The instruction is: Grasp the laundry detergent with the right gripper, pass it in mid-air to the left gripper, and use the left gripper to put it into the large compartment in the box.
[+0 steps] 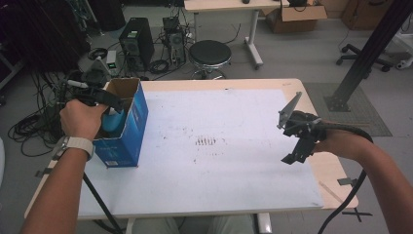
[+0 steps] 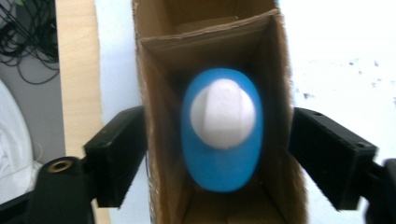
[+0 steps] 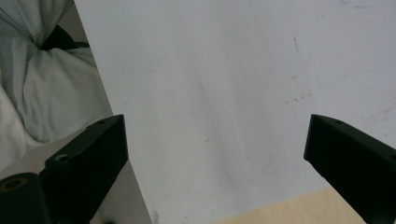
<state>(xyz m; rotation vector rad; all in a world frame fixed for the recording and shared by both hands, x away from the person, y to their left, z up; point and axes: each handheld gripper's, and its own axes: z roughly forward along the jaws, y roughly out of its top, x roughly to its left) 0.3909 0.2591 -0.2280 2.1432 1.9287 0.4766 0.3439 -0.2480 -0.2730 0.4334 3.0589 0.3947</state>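
Left hand-held gripper (image 2: 219, 158) hangs over a blue box (image 1: 127, 127), jaws parted around it, gripping nothing; a blue bottle (image 2: 221, 128) stands inside. Right hand-held gripper (image 3: 215, 154) is wide open and empty above the table (image 1: 234, 146).

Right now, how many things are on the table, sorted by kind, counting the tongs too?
Blue cardboard box, open at the top: 1
Blue bottle with a white cap, standing inside the box: 1
White mat covering the table: 1
Tongs: 2, the left tongs and the right tongs, both open
Total: 5

A blue bottle (image 2: 219, 154) with white cap stands upright inside the open blue carton (image 1: 131, 131).
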